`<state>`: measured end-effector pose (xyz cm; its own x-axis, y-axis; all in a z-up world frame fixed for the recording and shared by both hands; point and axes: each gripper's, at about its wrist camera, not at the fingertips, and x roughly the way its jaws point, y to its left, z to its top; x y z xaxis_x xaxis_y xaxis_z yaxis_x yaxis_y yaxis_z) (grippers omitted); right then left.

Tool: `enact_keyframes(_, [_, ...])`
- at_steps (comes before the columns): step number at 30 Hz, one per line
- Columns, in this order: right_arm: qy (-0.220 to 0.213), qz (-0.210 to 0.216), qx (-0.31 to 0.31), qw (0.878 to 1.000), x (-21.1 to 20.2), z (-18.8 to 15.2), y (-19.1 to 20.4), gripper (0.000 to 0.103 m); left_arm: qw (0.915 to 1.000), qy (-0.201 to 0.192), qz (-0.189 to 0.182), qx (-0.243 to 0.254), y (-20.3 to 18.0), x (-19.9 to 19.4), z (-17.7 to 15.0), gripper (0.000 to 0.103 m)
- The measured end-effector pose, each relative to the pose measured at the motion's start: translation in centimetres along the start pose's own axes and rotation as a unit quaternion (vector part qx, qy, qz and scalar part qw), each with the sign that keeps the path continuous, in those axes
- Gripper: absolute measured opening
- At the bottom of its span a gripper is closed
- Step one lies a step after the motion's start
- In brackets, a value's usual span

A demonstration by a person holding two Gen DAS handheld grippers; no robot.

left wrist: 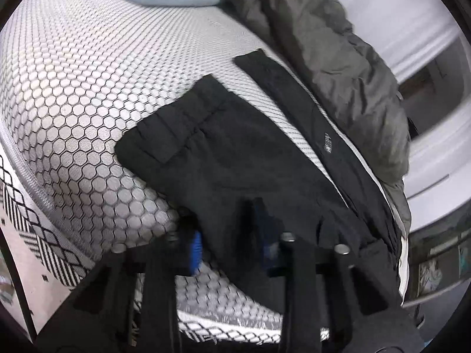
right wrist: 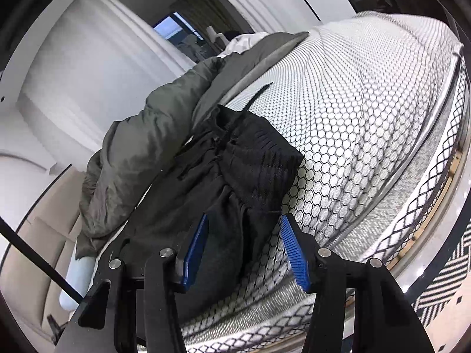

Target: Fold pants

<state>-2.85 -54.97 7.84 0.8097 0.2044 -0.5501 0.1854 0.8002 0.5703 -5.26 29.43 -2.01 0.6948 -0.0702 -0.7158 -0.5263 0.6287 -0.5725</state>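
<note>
The black pants (left wrist: 235, 158) are laid on the honeycomb-patterned mattress (left wrist: 73, 94), partly folded, with their long axis running away from both tools beside a grey jacket (left wrist: 338, 67). The left tool (left wrist: 232, 232) is spread apart over the near fabric edge; whether cloth is pinched cannot be told. The right tool (right wrist: 244, 244) is held wide apart, astride the gathered waistband (right wrist: 253, 158), gripping nothing. No containers are seen.

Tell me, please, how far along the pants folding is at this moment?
Partly done: the black pants lie on the honeycomb mattress with both legs alongside each other. In hand: the left gripper and right gripper straddle the near edge, both open. Left: closing on the cloth and folding it over.
</note>
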Motion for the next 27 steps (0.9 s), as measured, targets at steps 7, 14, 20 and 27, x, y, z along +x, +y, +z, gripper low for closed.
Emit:
enact_keyframes(7, [-0.019,0.038,0.033,0.999,-0.8,0.6,-1.6,0.053,0.9999,0.014,0.010,0.002,-0.6,2.1,1.2,0.028])
enact_keyframes(14, [0.037,0.033,0.008,0.999,3.9,0.5,-0.6,0.053,0.9996,-0.013,0.026,0.002,-1.0,2.1,1.5,0.005])
enact_keyframes(20, [0.056,0.020,-0.045,0.997,3.0,-0.6,0.2,0.004,0.9991,-0.036,0.020,0.007,-1.0,-0.2,0.9,0.001])
enact_keyframes(27, [0.025,0.065,-0.042,0.997,-1.6,-1.1,0.6,0.004,0.9978,-0.058,0.018,0.028,-1.3,-3.9,0.6,0.001])
